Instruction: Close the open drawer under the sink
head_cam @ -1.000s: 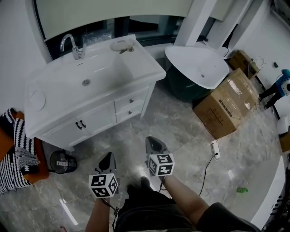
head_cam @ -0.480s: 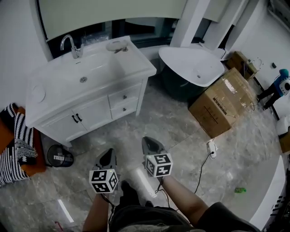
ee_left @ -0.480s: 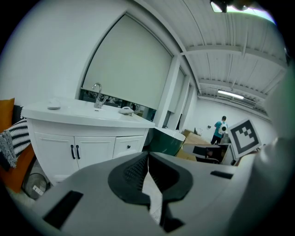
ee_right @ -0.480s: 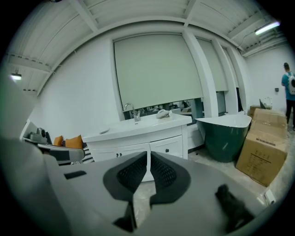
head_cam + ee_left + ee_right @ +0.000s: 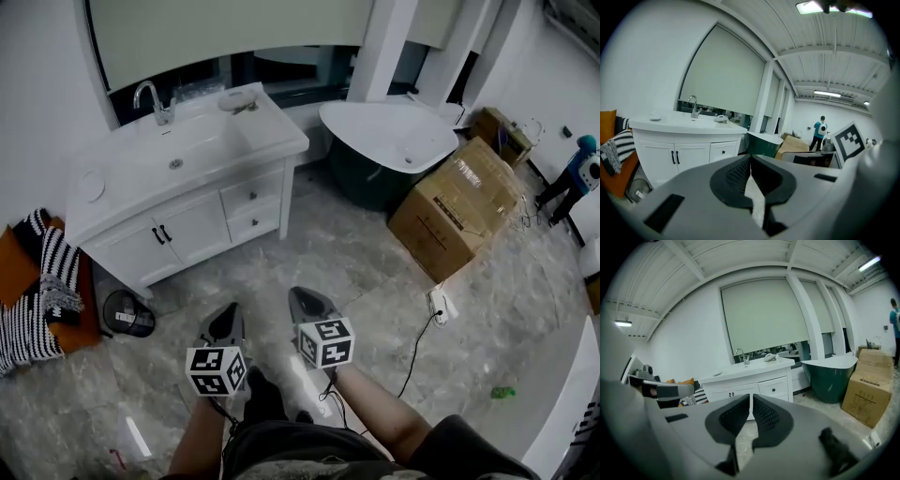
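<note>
Head view: white vanity [image 5: 187, 230] at upper left with the sink [image 5: 192, 148] and faucet [image 5: 150, 97] on top, two drawers [image 5: 249, 201] stacked on its right side, both fronts look flush with the cabinet, though small at this range so not certain; double doors with dark handles sit left of them; left gripper [image 5: 226, 315] and right gripper [image 5: 300, 298] held side by side low in frame over the marble floor [image 5: 356, 262], well apart from the vanity, neither touching anything; green-and-white tub [image 5: 389, 141] and cardboard box [image 5: 459, 206] to the right, striped cloth [image 5: 42, 281] at far left. Left gripper view: jaws pressed together at the tips, nothing between them, vanity ahead to the left, one drawer front [image 5: 723, 151] visible with a dark knob, a person [image 5: 819, 132] standing far back. Right gripper view: jaws clenched to a thin slit, empty, pointed toward the vanity, drawers [image 5: 774, 389] just above the jaw tips in frame, tub and box to the right
</note>
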Demonstrator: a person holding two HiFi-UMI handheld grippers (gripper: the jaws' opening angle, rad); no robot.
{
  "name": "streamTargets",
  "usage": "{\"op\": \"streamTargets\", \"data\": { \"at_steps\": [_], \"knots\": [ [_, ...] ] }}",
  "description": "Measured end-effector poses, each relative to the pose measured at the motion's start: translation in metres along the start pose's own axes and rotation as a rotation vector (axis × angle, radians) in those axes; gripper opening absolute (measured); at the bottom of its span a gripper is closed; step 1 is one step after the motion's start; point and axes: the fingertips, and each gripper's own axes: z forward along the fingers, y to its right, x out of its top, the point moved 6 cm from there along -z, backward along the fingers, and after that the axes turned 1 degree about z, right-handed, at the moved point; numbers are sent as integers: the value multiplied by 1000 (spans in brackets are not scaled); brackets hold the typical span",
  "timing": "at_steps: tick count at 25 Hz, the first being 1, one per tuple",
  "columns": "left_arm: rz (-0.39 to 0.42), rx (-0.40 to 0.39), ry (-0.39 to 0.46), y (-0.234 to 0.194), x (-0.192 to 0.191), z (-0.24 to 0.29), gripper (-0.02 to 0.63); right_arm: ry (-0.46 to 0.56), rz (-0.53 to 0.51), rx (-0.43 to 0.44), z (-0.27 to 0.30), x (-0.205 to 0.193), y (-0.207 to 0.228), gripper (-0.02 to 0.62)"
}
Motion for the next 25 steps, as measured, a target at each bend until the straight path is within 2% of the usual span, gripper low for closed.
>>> {"op": "streamTargets", "data": {
  "at_steps": [12, 25],
  "knots": [
    [-9, 27, 50, 66, -24, -73, 15, 11, -47, 54, -95, -25, -20, 31],
    [15, 10, 76, 117, -35, -102, 15, 45, -67, 64, -152, -34, -18, 26]
  ]
}}
